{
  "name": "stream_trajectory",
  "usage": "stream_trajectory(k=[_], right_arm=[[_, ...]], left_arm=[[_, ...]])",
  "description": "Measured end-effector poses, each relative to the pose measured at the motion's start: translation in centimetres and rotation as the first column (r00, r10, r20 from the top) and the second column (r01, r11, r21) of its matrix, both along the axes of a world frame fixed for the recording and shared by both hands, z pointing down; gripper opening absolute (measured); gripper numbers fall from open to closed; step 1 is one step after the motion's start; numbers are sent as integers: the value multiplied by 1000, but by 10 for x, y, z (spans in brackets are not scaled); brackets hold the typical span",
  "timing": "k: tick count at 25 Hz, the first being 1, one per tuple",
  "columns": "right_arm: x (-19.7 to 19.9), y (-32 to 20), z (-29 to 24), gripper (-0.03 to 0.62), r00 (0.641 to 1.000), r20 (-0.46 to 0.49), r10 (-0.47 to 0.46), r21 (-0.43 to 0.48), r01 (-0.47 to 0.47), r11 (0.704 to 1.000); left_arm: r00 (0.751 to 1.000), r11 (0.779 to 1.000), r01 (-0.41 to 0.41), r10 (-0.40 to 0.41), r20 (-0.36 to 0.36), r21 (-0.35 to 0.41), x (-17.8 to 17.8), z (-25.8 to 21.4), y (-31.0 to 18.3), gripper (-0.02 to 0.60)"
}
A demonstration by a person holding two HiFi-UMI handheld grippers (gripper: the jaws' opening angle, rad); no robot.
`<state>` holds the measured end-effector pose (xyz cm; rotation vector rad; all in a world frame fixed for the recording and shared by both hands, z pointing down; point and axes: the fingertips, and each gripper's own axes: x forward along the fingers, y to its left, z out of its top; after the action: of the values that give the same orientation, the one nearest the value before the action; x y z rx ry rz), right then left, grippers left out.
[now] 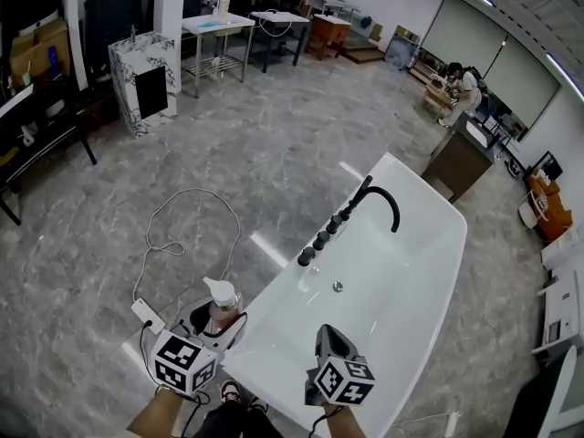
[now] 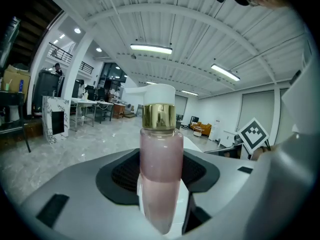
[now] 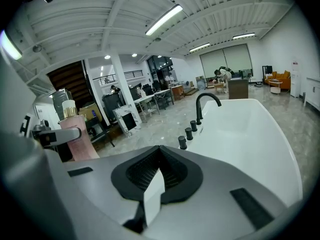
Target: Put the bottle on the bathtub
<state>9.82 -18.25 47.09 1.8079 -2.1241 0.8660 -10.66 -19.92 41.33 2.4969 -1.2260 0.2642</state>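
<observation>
While the left gripper point(image 1: 220, 323) clamps it, pink-filled bottle point(image 2: 161, 174) beside bathtub point(image 1: 406, 276); right gripper point(image 1: 327, 333) closed.

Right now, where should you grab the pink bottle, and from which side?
Grip the bottle on its round pink body below the gold collar, coming from the side, as the left gripper does. It stands upright, and the pump top looks too small.

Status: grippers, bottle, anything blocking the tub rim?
Left gripper shut on pink bottle, upright, beside bathtub near corner. Right gripper shut, empty, over tub. Near rim bare; knobs and faucet farther along.
</observation>
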Motion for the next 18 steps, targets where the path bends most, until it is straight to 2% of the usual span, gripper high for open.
stream_trajectory(k=[6, 18], right_arm=[[10, -7, 25, 26, 1000, 6, -9, 8, 9, 1000], [23, -21, 107, 26, 999, 48, -18, -63, 21, 998]], left_arm=[[998, 998, -60, 60, -4, -10, 25, 23, 2, 233], [986, 985, -163, 165, 29, -47, 69, 92, -10, 233]])
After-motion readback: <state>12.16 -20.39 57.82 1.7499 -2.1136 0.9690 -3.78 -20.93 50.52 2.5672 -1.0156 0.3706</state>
